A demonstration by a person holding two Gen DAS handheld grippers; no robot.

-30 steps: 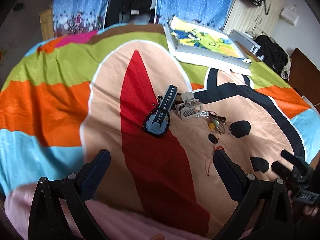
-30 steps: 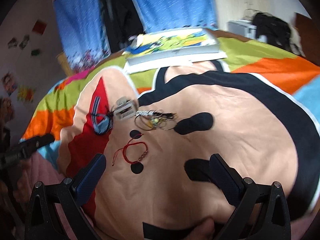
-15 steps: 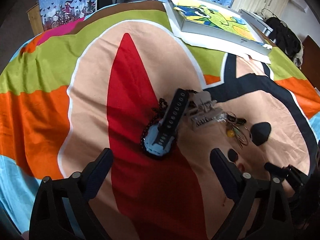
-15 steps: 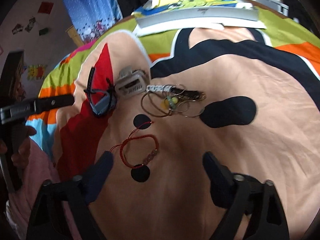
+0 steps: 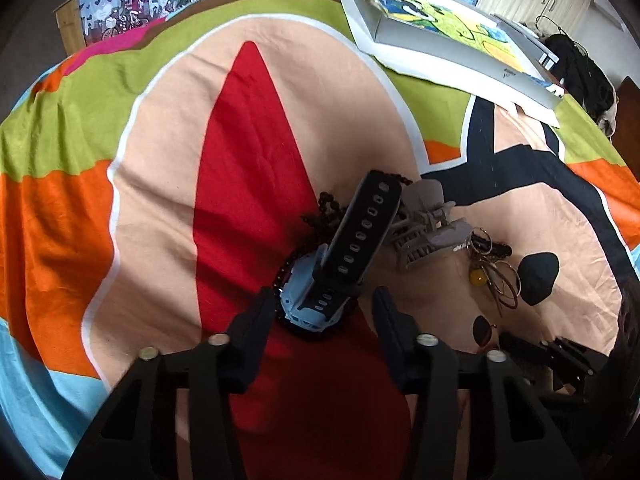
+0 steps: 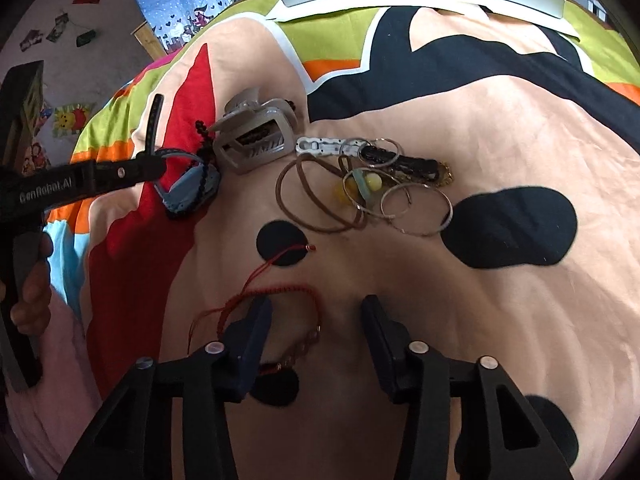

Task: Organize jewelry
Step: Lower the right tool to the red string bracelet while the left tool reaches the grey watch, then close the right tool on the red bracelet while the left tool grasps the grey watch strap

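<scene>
Your left tool (image 5: 322,310) points steeply down at the bed, its jaws closing with the blue case of the watch (image 5: 316,302) between them; the pads stand just beside the case on either side and do not yet press on it. The watch's dark strap (image 5: 362,232) runs away from the tool, tilted up over a black bead bracelet (image 5: 326,208) that lies under and around the case. Just beyond the strap sits a grey claw hair clip (image 5: 424,228), and past that a tangle of thin bangles (image 5: 502,280) with a yellow bead.

Your right tool (image 6: 316,320) also points down, jaws closing, with part of the red string bracelet (image 6: 280,290) lying between the fingers. Its left pad sits over the cord; whether it touches, you cannot tell from here. The cord's loose ends trail toward the left and up over a black spot on the bedspread (image 6: 500,120).

Farther out, near the middle of the bed, lie brown hair ties (image 6: 316,200), silver bangles (image 6: 416,212), a white link bracelet (image 6: 324,146) and a black one beside it. Your left hand (image 6: 34,292) shows at the left edge of the right wrist view. A flat box with a printed lid (image 5: 448,36) rests at the far edge of the bed.
</scene>
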